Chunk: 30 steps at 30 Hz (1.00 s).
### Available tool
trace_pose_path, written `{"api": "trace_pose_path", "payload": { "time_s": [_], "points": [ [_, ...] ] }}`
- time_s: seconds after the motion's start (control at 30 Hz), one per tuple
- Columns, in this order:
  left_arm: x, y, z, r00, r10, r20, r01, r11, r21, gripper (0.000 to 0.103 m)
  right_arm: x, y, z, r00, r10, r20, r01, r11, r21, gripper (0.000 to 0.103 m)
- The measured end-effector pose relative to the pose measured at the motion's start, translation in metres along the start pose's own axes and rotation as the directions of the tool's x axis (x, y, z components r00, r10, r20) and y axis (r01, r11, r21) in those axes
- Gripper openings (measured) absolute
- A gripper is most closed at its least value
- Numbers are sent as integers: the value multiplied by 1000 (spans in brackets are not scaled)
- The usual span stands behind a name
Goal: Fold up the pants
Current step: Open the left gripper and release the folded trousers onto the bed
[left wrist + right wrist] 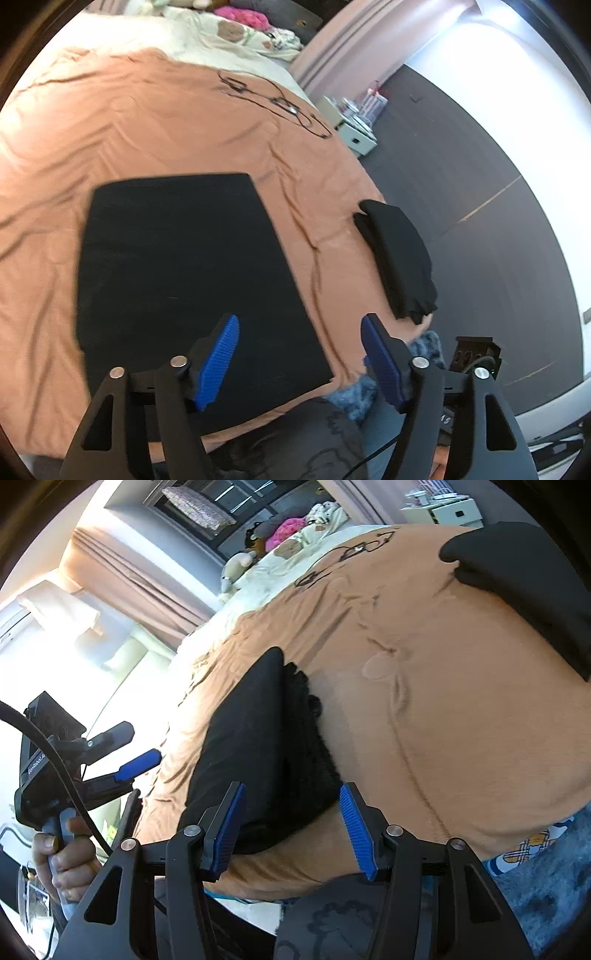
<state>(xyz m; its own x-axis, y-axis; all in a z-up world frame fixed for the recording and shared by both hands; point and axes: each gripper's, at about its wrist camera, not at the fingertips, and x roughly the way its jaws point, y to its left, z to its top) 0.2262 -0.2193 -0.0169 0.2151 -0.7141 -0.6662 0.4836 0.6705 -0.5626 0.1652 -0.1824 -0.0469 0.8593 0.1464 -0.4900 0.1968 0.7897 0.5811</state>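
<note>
**Folded pants on the bed, both grippers apart**

We cannot make out seams or a waistband on the black pants (192,273); in the left wrist view they read as one flat dark slab, slightly blurred. They lie folded on the orange bedspread (110,122), reaching from the centre toward 6 o'clock. In the right wrist view their near end sits between the blue pads, and a thicker ribbed layer shows along their 3 o'clock edge.

Our left gripper (299,354) has its fingers spread wide above the pants' near edge, holding nothing. Our right gripper (291,827) stands partly spread, pads clear of the cloth. A hand (62,856) grips the left tool's handle at 8 o'clock.

A second black garment (399,258), folded, lies at 3 o'clock by the bed's edge; the frame cuts it off in the right wrist view. Thin black cables (273,99) lie at 12 o'clock. Toys near the pillows are too small to identify.
</note>
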Motion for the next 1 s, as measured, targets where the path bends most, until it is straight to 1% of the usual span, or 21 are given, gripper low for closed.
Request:
{"api": "trace_pose_path", "payload": {
  "time_s": [0.07,0.13,0.27,0.37,0.47,0.63,0.77,0.93,1.0],
  "points": [
    [-14,6,-1,1000,28,9,-28,1000,7,72,3,4,0,1000,8,-8,-8,1000,-5,51],
    [-22,12,-2,998,56,10,-57,998,12,76,8,9,-1,1000,15,-20,-15,1000,-15,51],
    [-29,27,-7,994,108,10,-108,994,10,76,20,23,-1,999,12,-46,-14,999,-41,51],
    [-31,42,-13,991,132,15,-132,991,1,76,32,31,0,997,-6,-71,1,998,-62,51],
    [-29,58,-18,990,144,12,-144,989,-16,76,43,36,6,995,-26,-96,18,996,-83,51],
    [-31,88,-28,988,152,15,-150,986,-67,76,61,39,22,987,-83,-140,65,990,-125,51],
    [-22,113,-40,988,156,-7,-155,981,-112,76,79,40,34,975,-111,-194,81,984,-158,51],
    [-9,136,-55,988,150,-45,-155,975,-159,62,102,47,44,960,-119,-253,66,976,-205,51],
    [-4,143,-60,987,151,-61,-160,972,-174,59,109,49,45,957,-120,-266,63,975,-214,44]
  ]
}}
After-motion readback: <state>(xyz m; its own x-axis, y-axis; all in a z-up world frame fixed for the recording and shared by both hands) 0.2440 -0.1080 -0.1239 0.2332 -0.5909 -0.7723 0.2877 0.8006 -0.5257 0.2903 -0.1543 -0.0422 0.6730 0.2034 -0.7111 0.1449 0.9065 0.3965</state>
